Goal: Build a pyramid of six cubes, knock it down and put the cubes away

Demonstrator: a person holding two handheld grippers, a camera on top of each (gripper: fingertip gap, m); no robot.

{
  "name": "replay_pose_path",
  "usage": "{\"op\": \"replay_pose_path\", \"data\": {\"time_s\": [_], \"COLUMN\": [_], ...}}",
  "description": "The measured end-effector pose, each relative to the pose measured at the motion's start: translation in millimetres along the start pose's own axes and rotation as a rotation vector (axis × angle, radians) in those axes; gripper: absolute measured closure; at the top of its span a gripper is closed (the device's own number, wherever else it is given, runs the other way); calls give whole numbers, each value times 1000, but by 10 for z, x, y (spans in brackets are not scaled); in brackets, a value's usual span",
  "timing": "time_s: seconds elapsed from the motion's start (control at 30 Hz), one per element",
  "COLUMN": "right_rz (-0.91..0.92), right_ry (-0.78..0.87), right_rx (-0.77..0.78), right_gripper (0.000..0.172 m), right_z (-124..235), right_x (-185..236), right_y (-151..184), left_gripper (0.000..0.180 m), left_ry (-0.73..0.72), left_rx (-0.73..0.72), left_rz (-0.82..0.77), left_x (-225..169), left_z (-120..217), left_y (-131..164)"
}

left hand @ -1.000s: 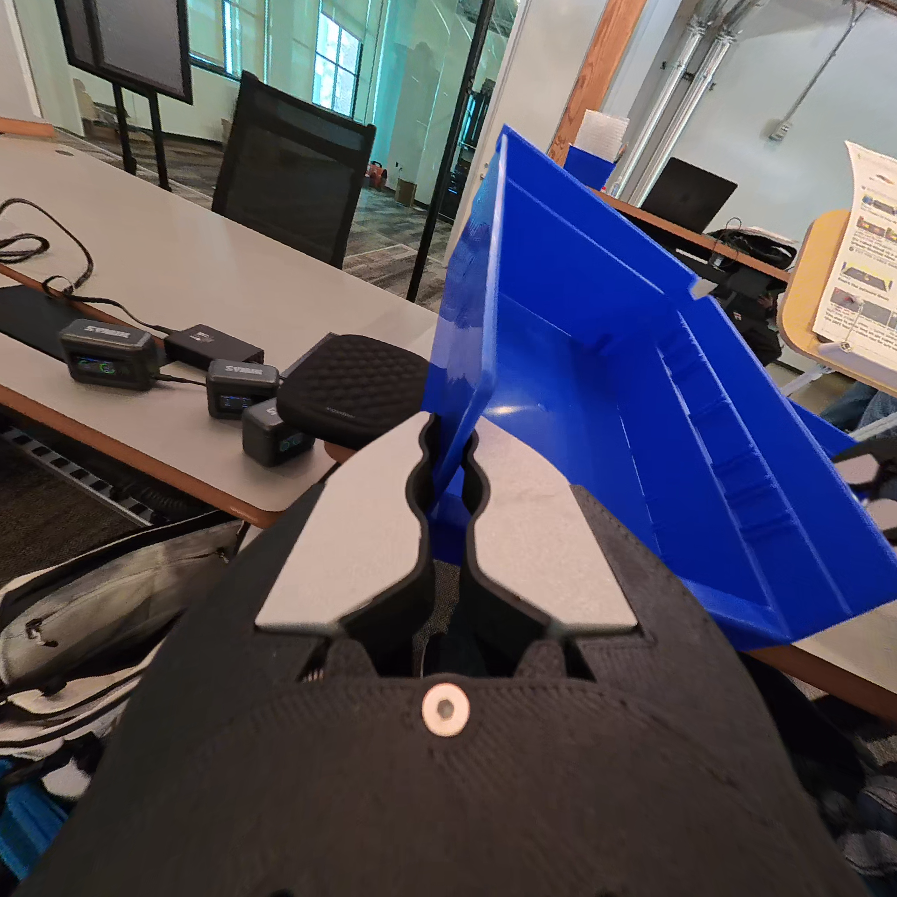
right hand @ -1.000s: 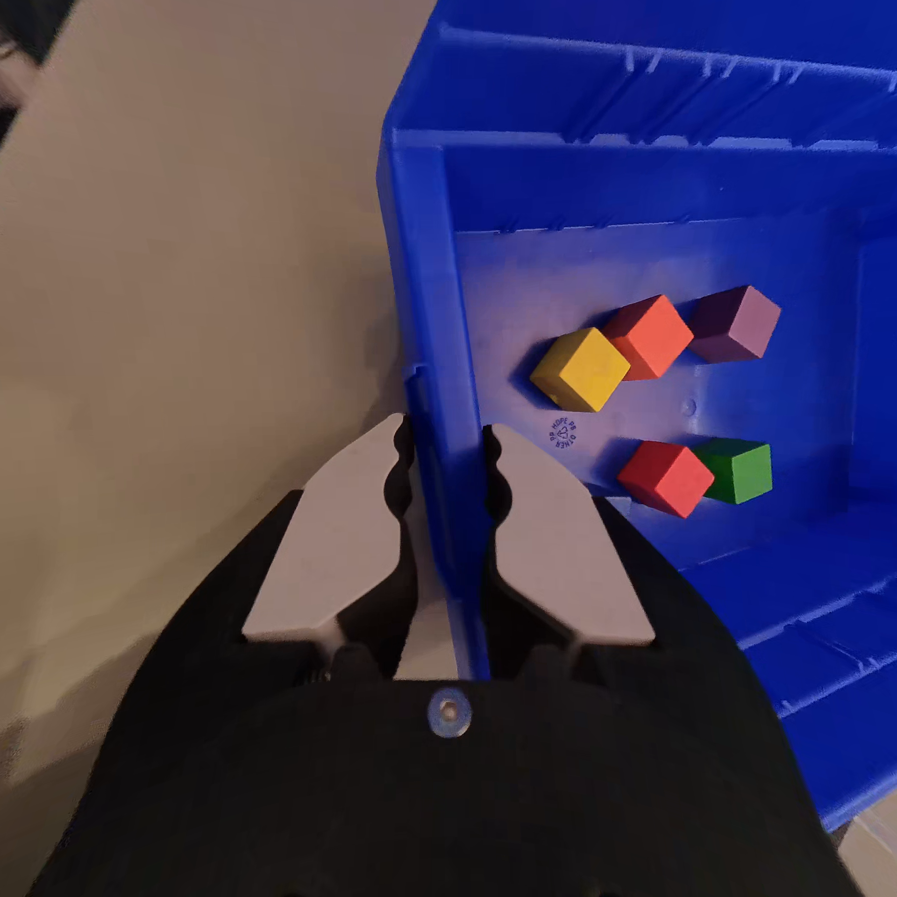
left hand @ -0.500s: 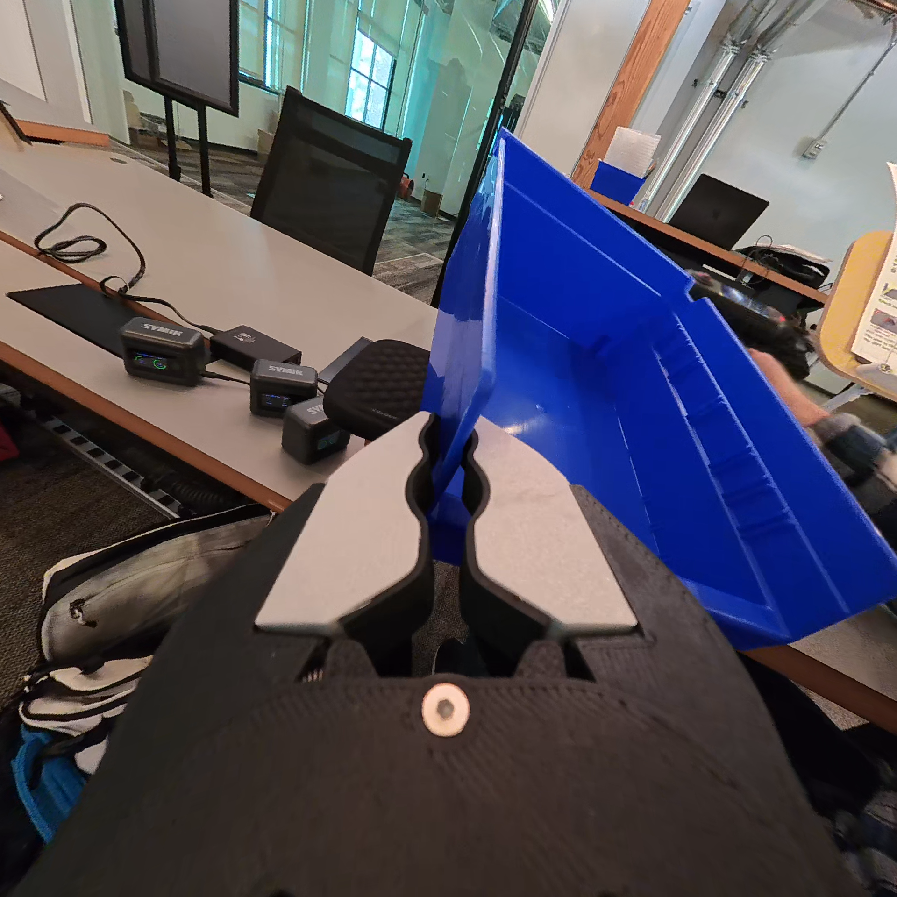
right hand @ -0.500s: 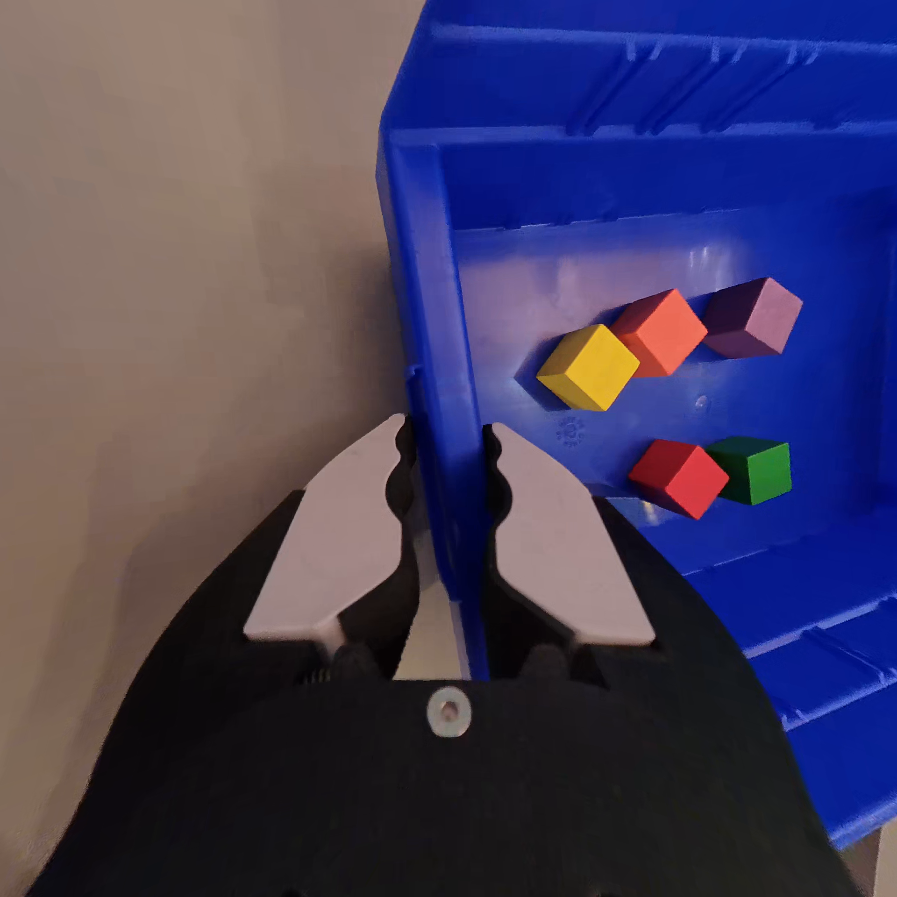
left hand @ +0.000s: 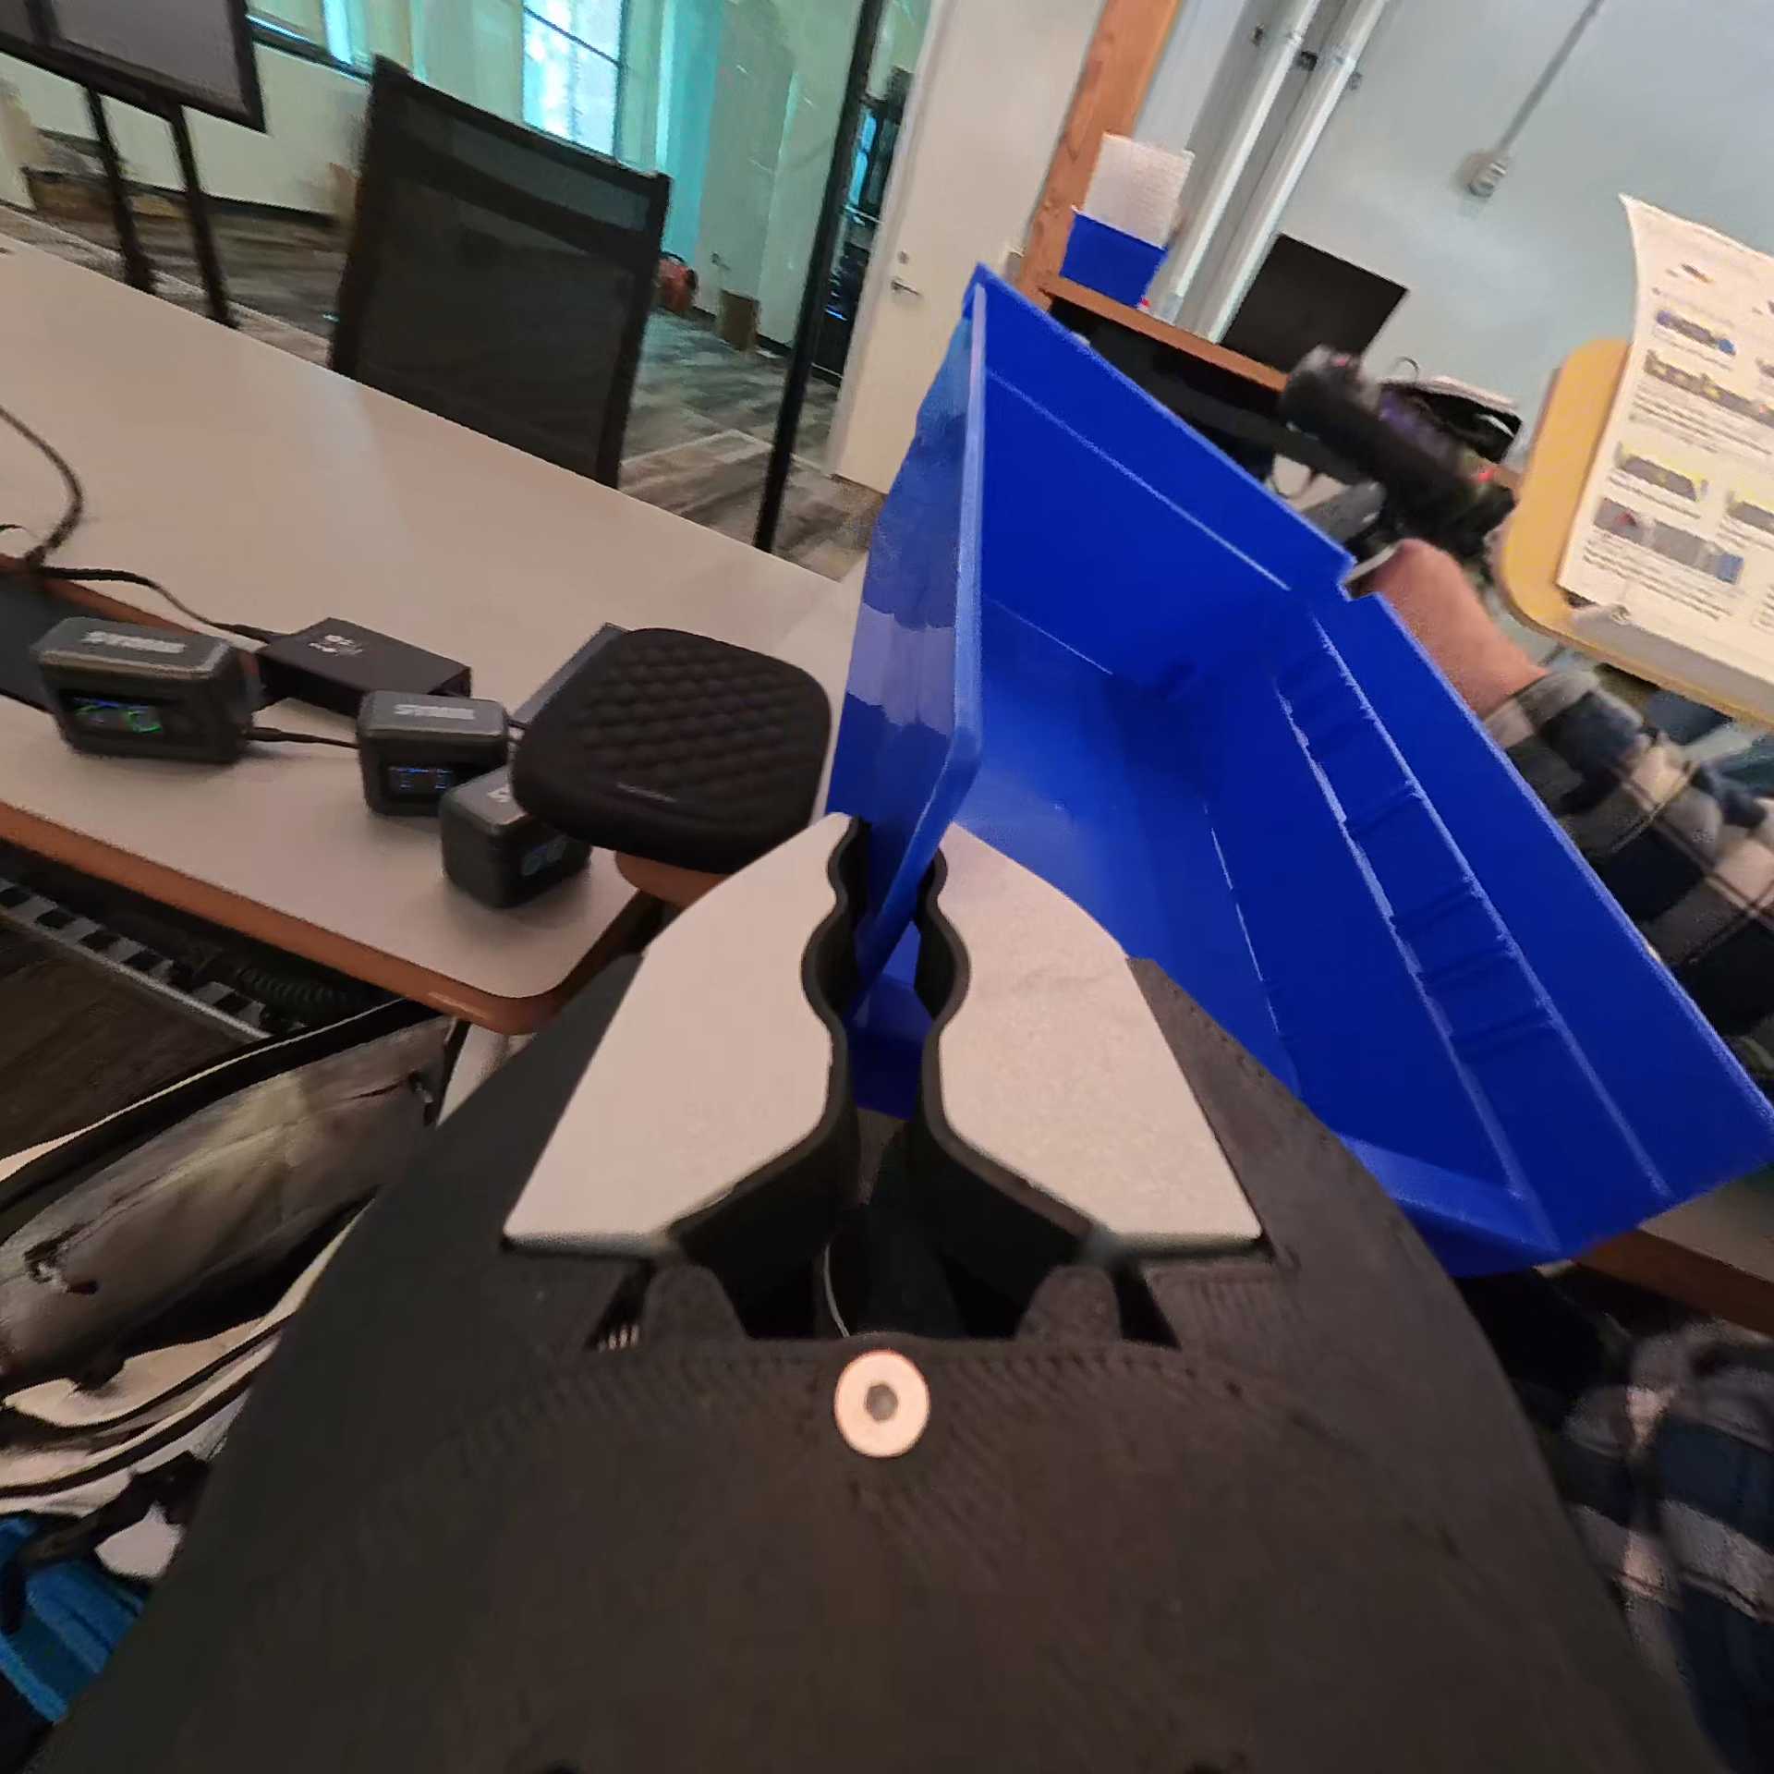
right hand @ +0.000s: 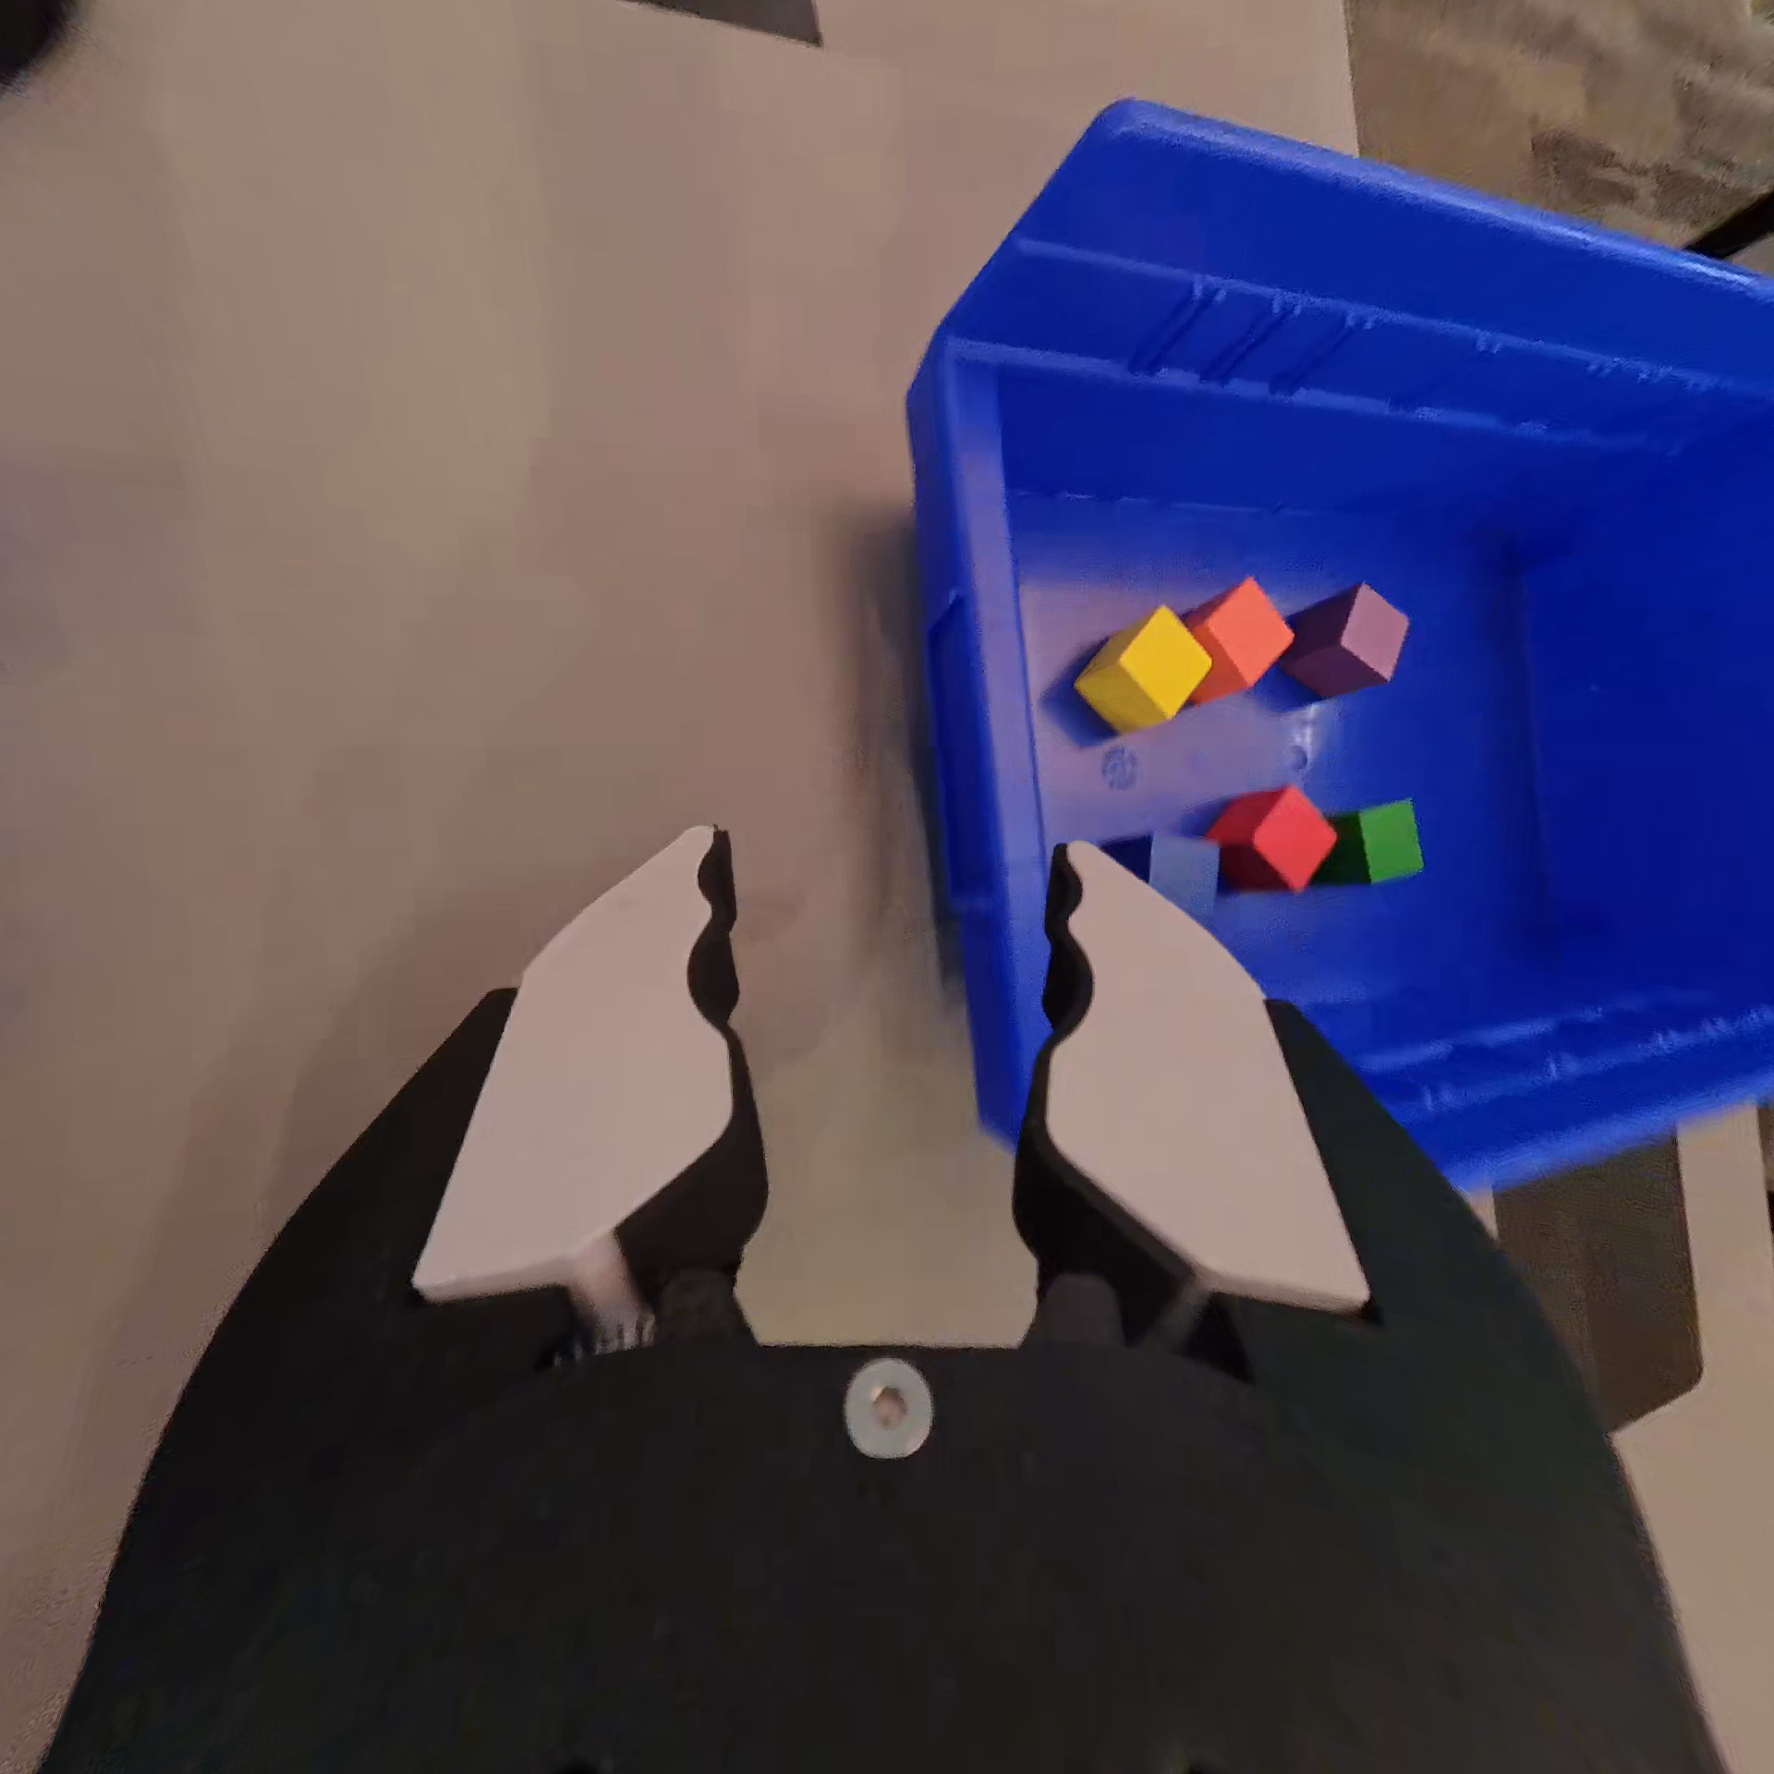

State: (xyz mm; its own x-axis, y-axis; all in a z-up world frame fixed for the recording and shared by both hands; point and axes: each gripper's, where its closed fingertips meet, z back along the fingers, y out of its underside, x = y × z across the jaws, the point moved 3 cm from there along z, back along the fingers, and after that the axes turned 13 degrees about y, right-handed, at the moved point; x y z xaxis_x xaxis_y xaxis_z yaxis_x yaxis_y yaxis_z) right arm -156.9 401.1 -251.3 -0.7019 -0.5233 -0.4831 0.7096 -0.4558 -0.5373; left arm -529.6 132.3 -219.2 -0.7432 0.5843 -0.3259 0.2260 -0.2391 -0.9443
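Pale table – blue bin on it, near edge.

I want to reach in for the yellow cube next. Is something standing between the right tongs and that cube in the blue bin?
Yes: the blue bin wall. The open right tongs hover outside it, the yellow cube lies beyond.

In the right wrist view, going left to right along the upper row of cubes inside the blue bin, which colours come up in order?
Yellow wooden cube → orange wooden cube → purple wooden cube, all resting on the floor of the blue plastic bin.
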Motion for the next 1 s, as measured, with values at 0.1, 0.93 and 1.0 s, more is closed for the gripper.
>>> {"op": "replay_pose_path", "data": {"time_s": [0.1, 0.93, 1.0], "right_rz": [-32, -727, -764], "right_ry": [-40, 562, 596], "right_rx": [-59, -118, -165], "right_gripper": [120, 78, 60], "right_z": [633, 4368, 4415], "right_x": [-76, 46, 245], "right_y": [332, 4430, 4394], "left_gripper": [172, 176, 176], "left_ry": [77, 936, 939], "left_rx": [69, 666, 662], "left_rz": [-26, -178, -192], "left_x": [-151, -3884, -4113], "left_z": [-133, -3195, -3334], "left_y": [27, 1656, 1727]}}
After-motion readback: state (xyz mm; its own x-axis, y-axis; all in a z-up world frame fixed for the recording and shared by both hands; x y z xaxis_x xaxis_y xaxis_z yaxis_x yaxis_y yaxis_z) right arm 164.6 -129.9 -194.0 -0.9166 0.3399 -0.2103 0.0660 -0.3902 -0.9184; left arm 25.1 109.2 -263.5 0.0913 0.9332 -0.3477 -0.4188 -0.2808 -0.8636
